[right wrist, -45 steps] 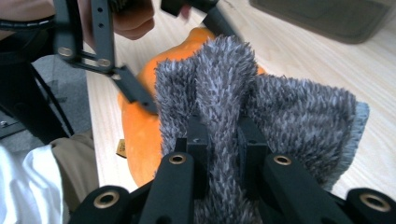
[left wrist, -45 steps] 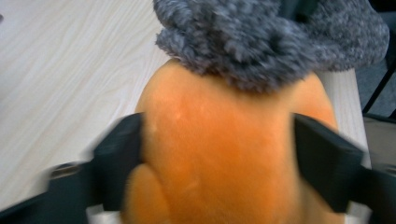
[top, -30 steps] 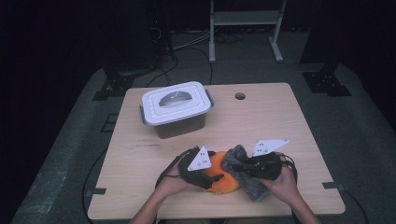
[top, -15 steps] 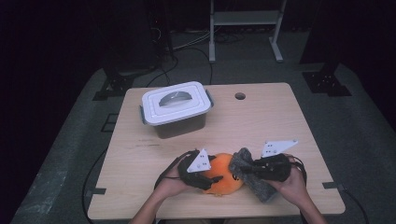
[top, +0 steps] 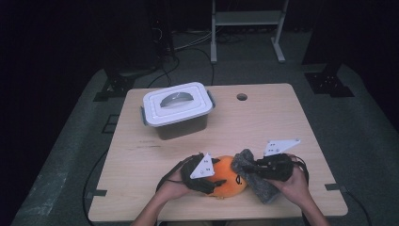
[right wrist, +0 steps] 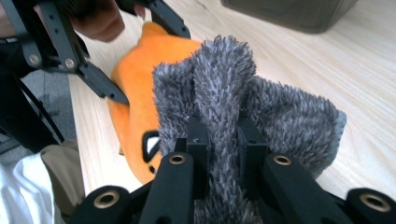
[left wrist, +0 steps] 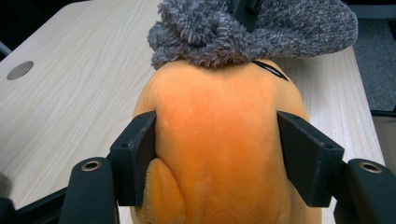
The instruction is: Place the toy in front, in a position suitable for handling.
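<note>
An orange plush toy [top: 225, 175] lies near the table's front edge. My left gripper [top: 212, 181] comes at it from the left. Its jaws have just been closing, and the two pads [left wrist: 140, 158] now press into the toy's [left wrist: 219, 130] sides. A grey fuzzy sock-like cloth [top: 256, 184] rests against the toy's right side. My right gripper [top: 258, 170] is shut on a bunched fold of that cloth [right wrist: 224, 93]. In the right gripper view, the toy [right wrist: 135, 107] shows behind the cloth, with the gripper [right wrist: 223, 140] pinching the fold.
A white lidded plastic box [top: 176, 108] with a handle stands at the back left of the wooden table [top: 282, 122]. A round cable hole [top: 242, 97] is near the far edge. A metal stand [top: 247, 19] stands on the floor beyond.
The right gripper has drawn the grey cloth slightly to the right, uncovering more of the orange toy. The left hand has stayed at the toy.
</note>
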A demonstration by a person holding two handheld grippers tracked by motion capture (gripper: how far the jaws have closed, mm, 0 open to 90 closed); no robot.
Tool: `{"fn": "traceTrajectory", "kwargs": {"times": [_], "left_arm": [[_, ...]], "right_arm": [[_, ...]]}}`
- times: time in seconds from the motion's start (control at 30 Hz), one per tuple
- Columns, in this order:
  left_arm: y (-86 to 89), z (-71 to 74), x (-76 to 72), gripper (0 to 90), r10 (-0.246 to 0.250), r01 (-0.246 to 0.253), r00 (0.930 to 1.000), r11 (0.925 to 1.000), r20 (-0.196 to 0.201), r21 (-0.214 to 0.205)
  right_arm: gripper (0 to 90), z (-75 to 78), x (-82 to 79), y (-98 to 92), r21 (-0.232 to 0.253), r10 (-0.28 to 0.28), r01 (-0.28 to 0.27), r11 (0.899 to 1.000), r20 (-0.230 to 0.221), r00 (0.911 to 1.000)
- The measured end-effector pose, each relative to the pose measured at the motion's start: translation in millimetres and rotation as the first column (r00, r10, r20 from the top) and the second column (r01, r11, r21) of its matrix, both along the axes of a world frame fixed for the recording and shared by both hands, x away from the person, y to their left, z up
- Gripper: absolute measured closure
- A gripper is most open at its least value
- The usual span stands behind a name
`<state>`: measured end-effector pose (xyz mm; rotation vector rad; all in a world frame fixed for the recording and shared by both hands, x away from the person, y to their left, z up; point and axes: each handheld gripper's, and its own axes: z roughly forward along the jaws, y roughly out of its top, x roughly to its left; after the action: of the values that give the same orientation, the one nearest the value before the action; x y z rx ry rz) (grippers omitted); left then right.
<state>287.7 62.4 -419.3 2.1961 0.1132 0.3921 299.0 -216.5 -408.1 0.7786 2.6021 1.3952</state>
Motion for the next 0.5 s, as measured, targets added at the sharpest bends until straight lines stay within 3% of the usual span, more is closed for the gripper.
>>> {"fn": "traceTrajectory", "kwargs": {"times": [0.2, 0.5], "left_arm": [[-2.1, 0.1, -4.4, 33.3, -0.042, 0.042, 0.9985, 0.9991, 0.036, 0.011], [2.7, -2.1, 2.6, 32.7, -0.004, 0.004, 1.0, 1.0, -0.001, -0.008]], "right_arm": [[78.4, 9.6, 1.5, 17.6, 0.012, 0.018, -0.019, 1.0, 0.041, 0.999], [78.4, -4.8, 5.0, -0.7, 0.008, -0.01, 0.011, 1.0, -0.016, 0.9998]]}}
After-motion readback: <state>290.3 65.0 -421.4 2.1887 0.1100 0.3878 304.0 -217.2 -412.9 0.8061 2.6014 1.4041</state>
